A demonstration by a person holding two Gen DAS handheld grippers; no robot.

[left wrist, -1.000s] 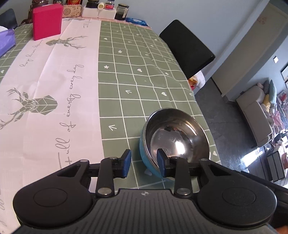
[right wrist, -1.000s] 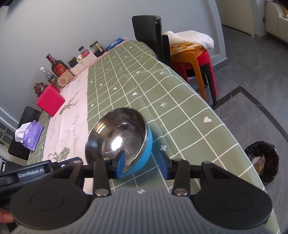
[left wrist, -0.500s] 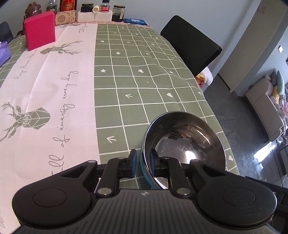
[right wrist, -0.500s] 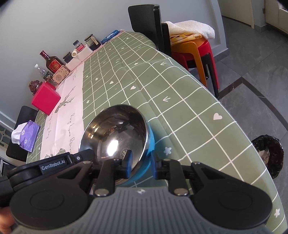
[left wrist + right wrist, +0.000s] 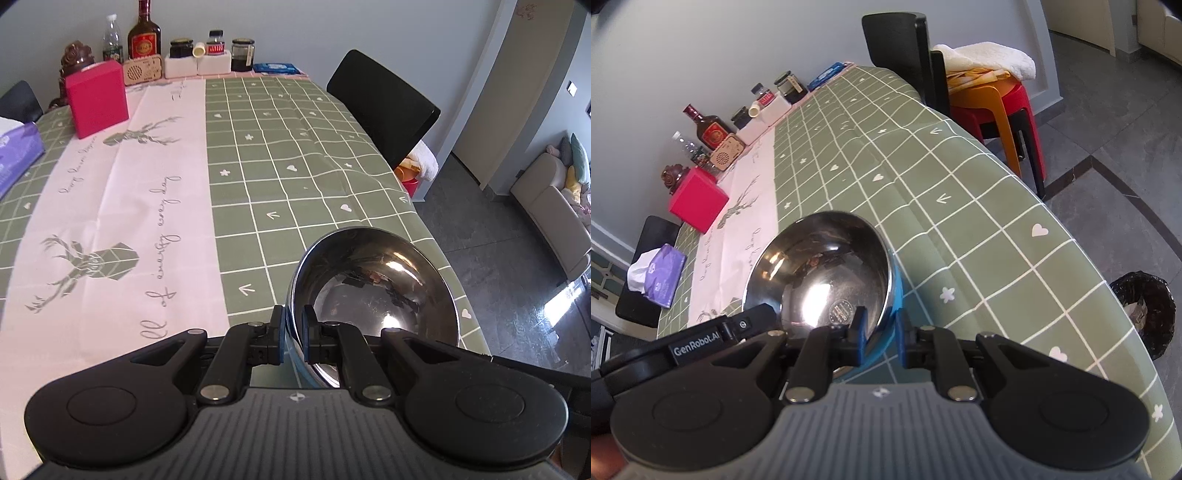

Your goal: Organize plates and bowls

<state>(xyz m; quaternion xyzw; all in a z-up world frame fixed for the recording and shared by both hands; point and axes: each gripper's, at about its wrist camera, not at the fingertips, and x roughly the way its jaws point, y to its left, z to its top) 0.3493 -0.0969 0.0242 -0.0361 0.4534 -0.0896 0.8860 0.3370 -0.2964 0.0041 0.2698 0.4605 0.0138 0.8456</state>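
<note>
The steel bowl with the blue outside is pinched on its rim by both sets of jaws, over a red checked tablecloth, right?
Nearly. Both grippers do pinch the bowl rim, the left gripper and the right gripper, but the tablecloth is green checked with a pale pink strip, not red. The right wrist view shows it plainly.

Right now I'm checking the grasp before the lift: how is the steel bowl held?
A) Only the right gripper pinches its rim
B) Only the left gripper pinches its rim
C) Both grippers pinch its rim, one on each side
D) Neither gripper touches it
C: the left gripper is closed over the bowl's near rim, and the right gripper straddles the rim on the opposite side, one finger inside, one outside.
</note>
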